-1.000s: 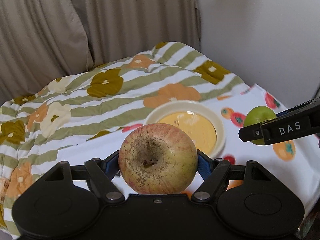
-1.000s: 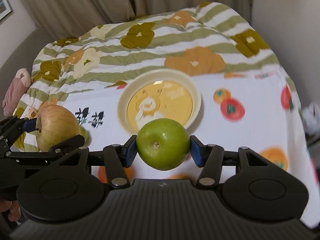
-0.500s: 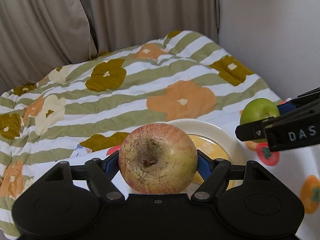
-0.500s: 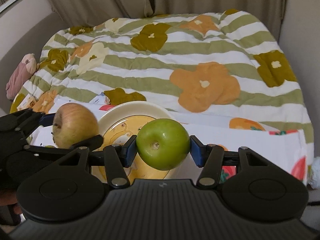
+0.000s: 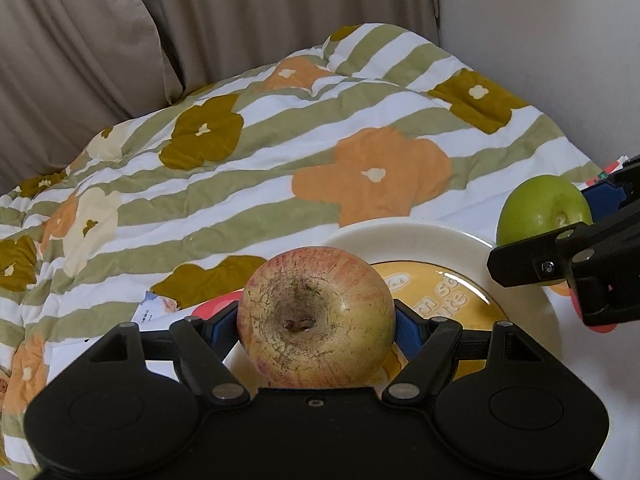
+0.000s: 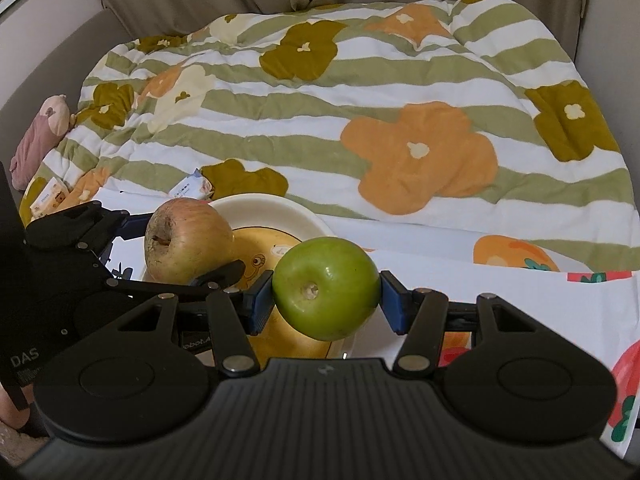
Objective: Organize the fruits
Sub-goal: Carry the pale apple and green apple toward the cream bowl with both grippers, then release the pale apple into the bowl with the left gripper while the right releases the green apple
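My left gripper (image 5: 316,326) is shut on a red-yellow apple (image 5: 316,316) and holds it over the near left part of a cream plate (image 5: 408,232) with a yellow cartoon centre. The same apple (image 6: 188,240) and plate (image 6: 260,208) show in the right wrist view. My right gripper (image 6: 326,296) is shut on a green apple (image 6: 326,288) and holds it above the plate's near right side. The green apple (image 5: 540,208) also shows at the right of the left wrist view.
The plate sits on a white cloth with a fruit print (image 6: 500,280), laid on a bed with a green-striped flowered quilt (image 6: 360,120). Small packets (image 6: 192,188) lie at the cloth's far left edge. A pink soft toy (image 6: 40,136) lies far left. Curtains (image 5: 240,20) hang behind.
Both grippers have moved forward and in over the plate with their apples, which now sits close under them. The grips have not changed.
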Available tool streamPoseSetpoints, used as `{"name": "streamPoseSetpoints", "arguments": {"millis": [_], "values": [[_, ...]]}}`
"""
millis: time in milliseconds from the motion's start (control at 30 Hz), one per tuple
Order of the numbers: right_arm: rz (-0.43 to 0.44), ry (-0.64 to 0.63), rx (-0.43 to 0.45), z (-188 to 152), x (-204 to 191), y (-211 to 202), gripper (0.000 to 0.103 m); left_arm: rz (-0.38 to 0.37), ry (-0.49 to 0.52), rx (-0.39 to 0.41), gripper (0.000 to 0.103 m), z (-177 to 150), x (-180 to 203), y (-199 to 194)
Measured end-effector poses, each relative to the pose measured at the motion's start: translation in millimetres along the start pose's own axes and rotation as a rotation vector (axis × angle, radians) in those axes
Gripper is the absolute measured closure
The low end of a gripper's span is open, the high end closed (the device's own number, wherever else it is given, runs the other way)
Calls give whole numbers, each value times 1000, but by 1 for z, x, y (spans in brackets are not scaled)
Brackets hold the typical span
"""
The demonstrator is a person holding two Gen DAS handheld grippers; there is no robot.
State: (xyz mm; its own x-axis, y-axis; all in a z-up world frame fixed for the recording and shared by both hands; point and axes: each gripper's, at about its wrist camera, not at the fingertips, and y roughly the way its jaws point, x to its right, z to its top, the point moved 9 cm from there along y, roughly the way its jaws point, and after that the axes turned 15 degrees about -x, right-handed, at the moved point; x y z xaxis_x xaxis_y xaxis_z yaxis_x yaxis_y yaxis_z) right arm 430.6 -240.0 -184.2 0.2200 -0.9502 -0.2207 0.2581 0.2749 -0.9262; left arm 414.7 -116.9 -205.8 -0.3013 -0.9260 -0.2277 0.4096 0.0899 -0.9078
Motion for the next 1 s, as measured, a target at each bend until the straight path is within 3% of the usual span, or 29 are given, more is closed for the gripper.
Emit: {"name": "streamPoseSetpoints", "arguments": {"millis": [333,433,533,1000], "values": [[13,-22,-16,6,-10,9,33,18,-20,-54,22,-9,-6,6],[14,-30,-17,9,-13,11,33,24,-8,-19,21,-7,-5,-4],[20,-30,-21,10,-15,12,33,42,2,-12,5,-6,-5,-11],[73,-145,21,25,-35,22,33,26,-152,-16,5,-57,-32,-46]]}}
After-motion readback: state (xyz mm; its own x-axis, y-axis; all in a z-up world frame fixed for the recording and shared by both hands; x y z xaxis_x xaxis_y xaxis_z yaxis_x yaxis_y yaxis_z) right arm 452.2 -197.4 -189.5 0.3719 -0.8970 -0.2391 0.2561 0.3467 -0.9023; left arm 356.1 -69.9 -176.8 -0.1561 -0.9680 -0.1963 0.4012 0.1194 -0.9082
